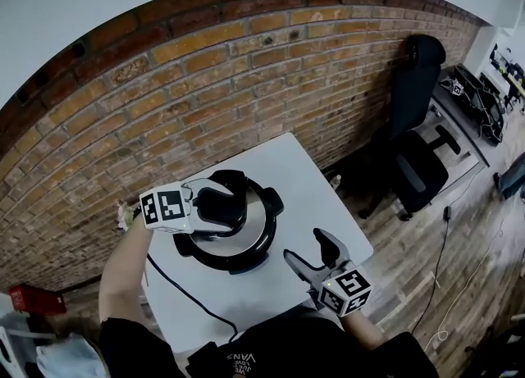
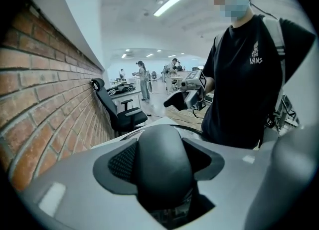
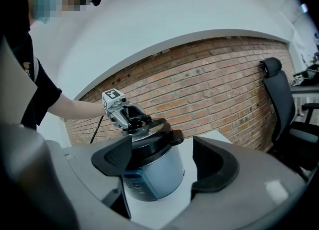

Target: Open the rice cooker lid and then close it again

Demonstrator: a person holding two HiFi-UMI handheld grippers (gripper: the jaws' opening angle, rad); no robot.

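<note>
Brick wall (image 1: 205, 81) curves across the back. In front of it is a white table (image 1: 320, 171), one corner pointing away from the camera. A black office chair (image 1: 414, 155) stands on the wood floor to the right, well apart from the table.

Rice cooker (image 1: 264, 245) sits on the table's left half, near the wall. It has a silver-blue body w/ a black rim. Its steel lid (image 1: 253, 222) is on top of the pot; can't tell if it's fully seated.

Person's left arm reaches in from the lower left w/ the left gripper (image 1: 212, 204), over the middle of the lid. Its jaws are closed around the black lid handle (image 2: 162, 166), one pad on each side, both touching it. The handle fills the gap between them.

Right gripper (image 1: 303, 243) hangs over the table's near right part, beside the cooker but not touching it. Jaws are spread wide w/ nothing gripped; its own view shows the cooker some way off through the gap.

Thin black power cord (image 1: 176, 286) trails from the cooker's near left side across the tabletop toward the person.
</note>
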